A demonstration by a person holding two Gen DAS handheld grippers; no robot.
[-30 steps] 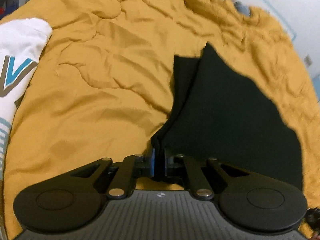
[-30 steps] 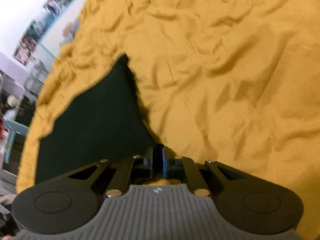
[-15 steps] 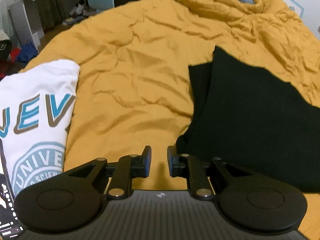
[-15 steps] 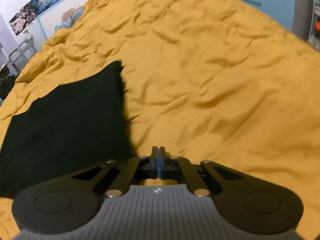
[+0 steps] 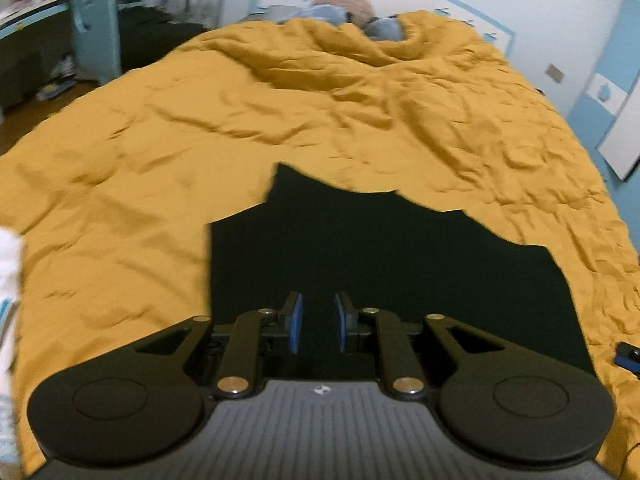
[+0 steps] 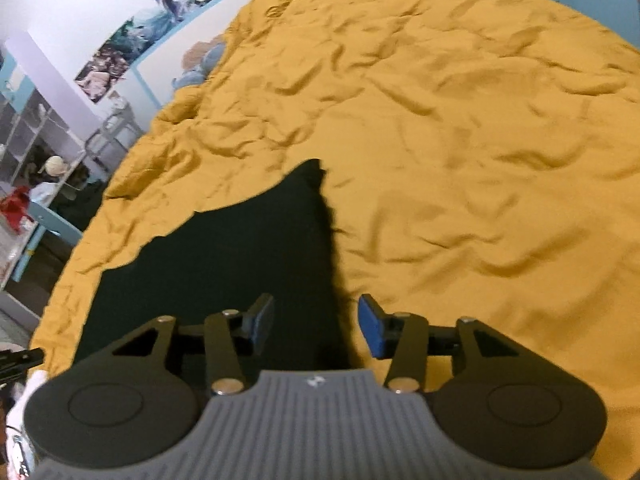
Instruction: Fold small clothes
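A black garment (image 5: 400, 256) lies flat and folded on the mustard-yellow bedspread (image 5: 160, 152). My left gripper (image 5: 317, 322) hovers over its near part, open and empty, its blue pads apart. In the right wrist view the same garment (image 6: 224, 256) runs to a pointed corner. My right gripper (image 6: 316, 326) is open wide and empty, above the garment's right edge, with its right fingertip (image 6: 370, 330) over the bedspread (image 6: 480, 160).
A white printed shirt (image 5: 8, 280) lies at the left edge of the left wrist view. Pillows and a plush toy (image 5: 344, 4) sit at the bed's head. A blue chair (image 5: 94, 28), a desk and shelves (image 6: 36, 148) stand beside the bed.
Both grippers let go of the black garment and opened. They lifted and drew back, and the garment now lies flat on the bed.
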